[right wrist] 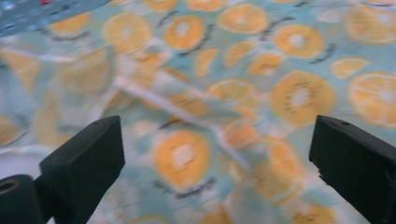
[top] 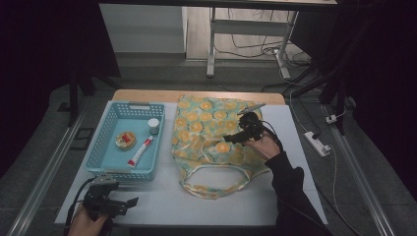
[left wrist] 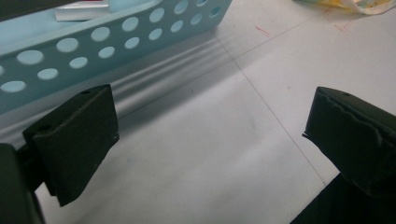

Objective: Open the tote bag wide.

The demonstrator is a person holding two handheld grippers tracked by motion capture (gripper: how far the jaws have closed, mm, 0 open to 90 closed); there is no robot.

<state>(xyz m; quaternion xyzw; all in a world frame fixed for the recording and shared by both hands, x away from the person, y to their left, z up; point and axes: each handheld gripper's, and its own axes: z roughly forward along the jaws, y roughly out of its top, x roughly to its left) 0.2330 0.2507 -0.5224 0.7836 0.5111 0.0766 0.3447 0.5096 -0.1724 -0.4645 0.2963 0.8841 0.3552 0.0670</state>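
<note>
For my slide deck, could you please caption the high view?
Right gripper open above a fruit-print bag; left gripper waits by a blue basket.

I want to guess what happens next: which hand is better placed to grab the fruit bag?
Probably the right. The right gripper hovers open just over the bag, while the left gripper waits open by the basket, away from it.

1 bag (top: pixel 206 132), 1 basket (top: pixel 105 142), 1 tube (top: pixel 140 151), 2 jars (top: pixel 126 140).
</note>
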